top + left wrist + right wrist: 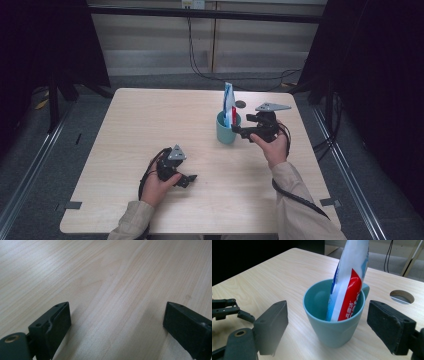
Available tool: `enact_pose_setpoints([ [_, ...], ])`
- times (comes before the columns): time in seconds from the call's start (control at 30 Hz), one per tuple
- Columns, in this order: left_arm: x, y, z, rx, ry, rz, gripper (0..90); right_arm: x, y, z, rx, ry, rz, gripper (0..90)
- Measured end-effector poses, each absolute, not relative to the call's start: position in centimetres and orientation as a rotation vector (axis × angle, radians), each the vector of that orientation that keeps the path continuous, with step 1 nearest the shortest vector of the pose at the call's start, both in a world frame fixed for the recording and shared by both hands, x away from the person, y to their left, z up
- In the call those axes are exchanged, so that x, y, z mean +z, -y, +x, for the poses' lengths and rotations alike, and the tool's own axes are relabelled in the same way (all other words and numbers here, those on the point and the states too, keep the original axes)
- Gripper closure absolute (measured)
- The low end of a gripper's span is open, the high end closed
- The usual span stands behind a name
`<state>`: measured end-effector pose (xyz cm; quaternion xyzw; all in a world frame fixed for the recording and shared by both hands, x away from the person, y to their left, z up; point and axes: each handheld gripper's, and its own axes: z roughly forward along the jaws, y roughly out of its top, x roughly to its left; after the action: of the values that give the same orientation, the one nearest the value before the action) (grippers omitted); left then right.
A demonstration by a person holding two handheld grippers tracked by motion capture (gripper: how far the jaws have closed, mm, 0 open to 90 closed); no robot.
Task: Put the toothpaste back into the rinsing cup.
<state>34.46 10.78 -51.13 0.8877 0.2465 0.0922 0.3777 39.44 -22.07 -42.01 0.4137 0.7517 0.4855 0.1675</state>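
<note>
Pale wood-grain table (150, 125) fills the middle of a dark-curtained bay, with cables trailing over the grey floor beyond its far edge. A teal mug (226, 131) stands right of centre on it, and a toothpaste tube (229, 104) leans inside, its crimped end well above the rim. In the right gripper view the mug (334, 322) sits between the jaws, which stand wide apart, neither pad touching its wall; the tube (348, 282) tilts toward the far side of the rim.

The right gripper (239, 129), held from the right, is just beside the mug. The left gripper (187, 179) rests low over bare table at the near left, jaws likewise spread and holding nothing.

My worry is the tall tube: it makes the mug top-heavy, so a jaw closing off-centre, or nudging one wall first, could skid or tip the mug. Squeezing high on the smooth curved wall may let it slip out. A sweep of the hand could also catch the tube and lever it over the rim.
</note>
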Motion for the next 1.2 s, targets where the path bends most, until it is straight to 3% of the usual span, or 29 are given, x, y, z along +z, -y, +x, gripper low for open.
enact_pose_setpoints([
  [1.2,-51.1,-10.8,34.5,0.236,-0.632,2.267,7.6,-44.0,23.5,36.5,1.305,-2.26,1.152,15.6],
])
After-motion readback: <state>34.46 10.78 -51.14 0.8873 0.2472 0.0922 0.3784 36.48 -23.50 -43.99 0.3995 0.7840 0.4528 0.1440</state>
